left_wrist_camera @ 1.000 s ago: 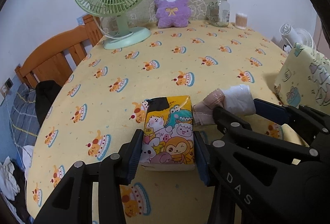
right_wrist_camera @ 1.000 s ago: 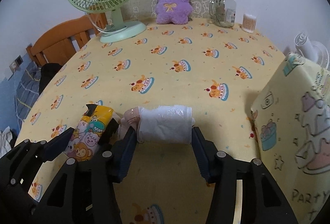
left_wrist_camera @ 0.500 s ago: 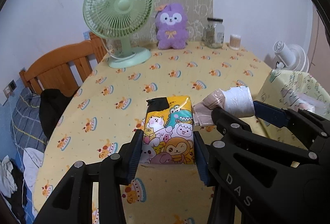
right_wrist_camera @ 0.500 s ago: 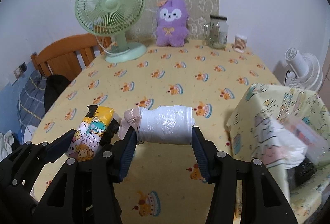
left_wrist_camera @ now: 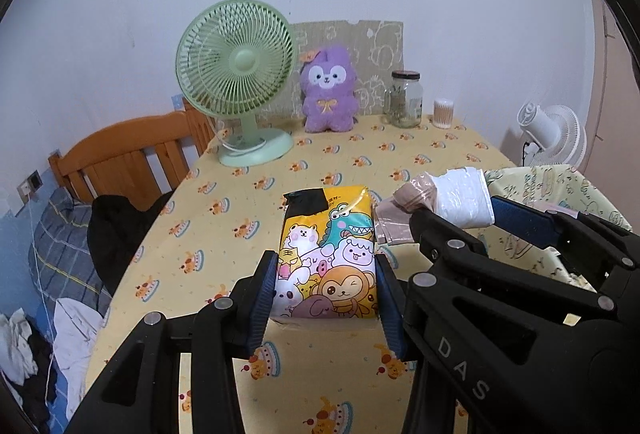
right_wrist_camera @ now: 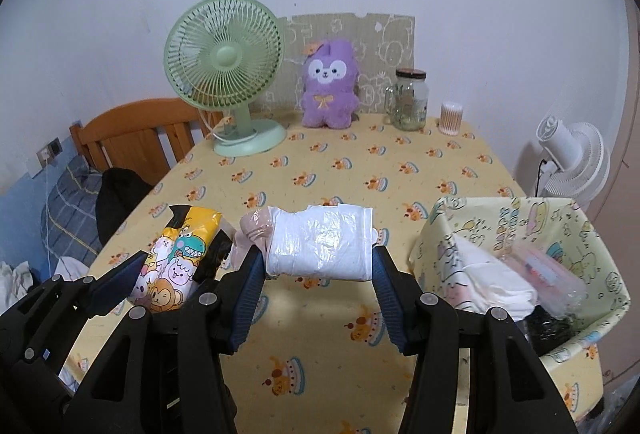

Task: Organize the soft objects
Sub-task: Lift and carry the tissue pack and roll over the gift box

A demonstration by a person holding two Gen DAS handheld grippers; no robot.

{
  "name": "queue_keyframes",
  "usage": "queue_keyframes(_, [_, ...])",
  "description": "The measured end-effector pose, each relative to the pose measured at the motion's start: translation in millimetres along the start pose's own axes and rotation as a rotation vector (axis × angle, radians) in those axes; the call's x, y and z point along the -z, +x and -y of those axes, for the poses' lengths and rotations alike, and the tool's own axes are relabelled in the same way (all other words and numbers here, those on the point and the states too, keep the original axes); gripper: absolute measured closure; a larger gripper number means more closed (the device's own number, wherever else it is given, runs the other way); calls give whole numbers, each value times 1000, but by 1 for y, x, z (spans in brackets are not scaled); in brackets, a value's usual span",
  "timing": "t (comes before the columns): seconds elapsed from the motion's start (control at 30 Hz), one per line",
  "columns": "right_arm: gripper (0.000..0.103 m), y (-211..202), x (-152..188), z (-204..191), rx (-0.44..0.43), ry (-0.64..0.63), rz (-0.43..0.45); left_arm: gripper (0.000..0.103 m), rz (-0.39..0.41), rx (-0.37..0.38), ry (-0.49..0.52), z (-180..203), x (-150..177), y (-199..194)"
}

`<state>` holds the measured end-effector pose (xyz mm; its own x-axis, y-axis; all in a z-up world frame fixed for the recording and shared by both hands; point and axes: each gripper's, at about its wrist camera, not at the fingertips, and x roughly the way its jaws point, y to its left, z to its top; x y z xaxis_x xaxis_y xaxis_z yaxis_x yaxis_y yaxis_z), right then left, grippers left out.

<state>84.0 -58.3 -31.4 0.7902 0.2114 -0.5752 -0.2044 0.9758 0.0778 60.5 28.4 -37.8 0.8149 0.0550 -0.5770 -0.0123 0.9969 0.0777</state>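
Two grippers are working side by side above the table [right_wrist_camera: 460, 170], each carrying one soft bundle. The left gripper [left_wrist_camera: 326, 284] is pinching a single yellow tissue pack [left_wrist_camera: 330, 254] printed with cartoon animals, its blue pads pressing into both long sides. The right gripper [right_wrist_camera: 318, 274] is squeezing one white plastic-wrapped roll [right_wrist_camera: 320, 242] with a pinkish wrapped piece [right_wrist_camera: 256, 224] poking out at its left end; both bundles are hanging clear of the yellow cake-print cloth.

One fabric basket [right_wrist_camera: 500, 214] is sitting at the table's right edge, just beside the right gripper. Inside it I am counting one white folded item [right_wrist_camera: 496, 282], one clear packet [right_wrist_camera: 548, 274] and something black [right_wrist_camera: 548, 326], though what each really is I cannot make out, and the basket's near corner is running out of sight.

Along the far edge are standing one green desk fan [right_wrist_camera: 224, 74], one purple plush [right_wrist_camera: 330, 82], one glass jar [right_wrist_camera: 410, 98] and one tub of cotton swabs [right_wrist_camera: 451, 117]. A second, white fan [right_wrist_camera: 572, 162] is standing beyond the table on the right. To the left, one wooden headboard [left_wrist_camera: 120, 158] is showing partly behind dark clothing [left_wrist_camera: 116, 218] and bedding [left_wrist_camera: 56, 258].
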Motion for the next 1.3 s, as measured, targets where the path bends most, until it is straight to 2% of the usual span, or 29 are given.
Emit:
queue_keyframes(0.6, [47,-53,-8,11,11,-8,108,55,99,14,-11,12,-10,-39])
queue_keyframes(1.3, [46,-64,-10,61,60,26,147,55,139,60,16,61,-22,-38])
